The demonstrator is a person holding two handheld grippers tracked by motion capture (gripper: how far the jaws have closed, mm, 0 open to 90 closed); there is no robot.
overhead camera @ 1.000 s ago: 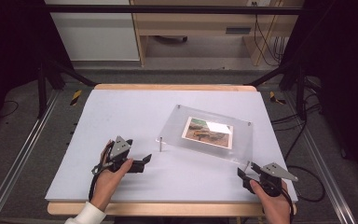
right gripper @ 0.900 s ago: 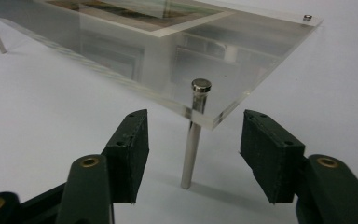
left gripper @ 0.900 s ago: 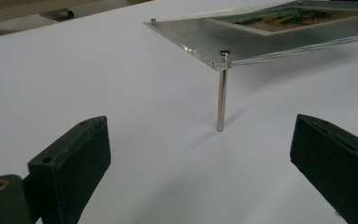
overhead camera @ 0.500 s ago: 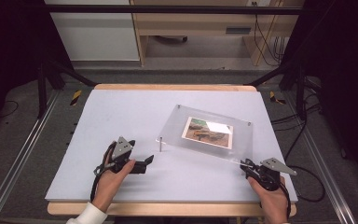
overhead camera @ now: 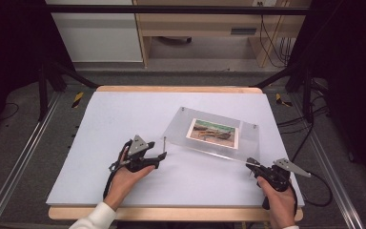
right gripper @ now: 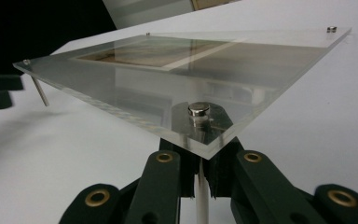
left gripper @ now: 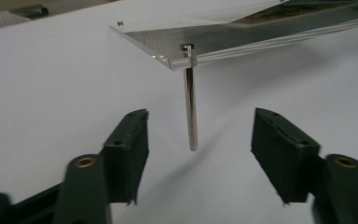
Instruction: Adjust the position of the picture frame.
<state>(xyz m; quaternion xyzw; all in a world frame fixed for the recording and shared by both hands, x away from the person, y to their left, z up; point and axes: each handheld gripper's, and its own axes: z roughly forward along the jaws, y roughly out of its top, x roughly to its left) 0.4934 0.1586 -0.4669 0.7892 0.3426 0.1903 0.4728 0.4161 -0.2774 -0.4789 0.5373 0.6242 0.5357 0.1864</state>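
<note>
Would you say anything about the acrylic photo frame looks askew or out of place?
Yes. The acrylic photo frame sits tilted, its near edge raised off the table. The right gripper clamps the metal leg under one near corner; the other metal leg hangs clear of the surface between the left gripper's open jaws.

I see a clear acrylic photo frame with a landscape print sandwiched inside, near edge tilted up off the white table. Thin silver metal leg pins hang under its near corners.
</note>
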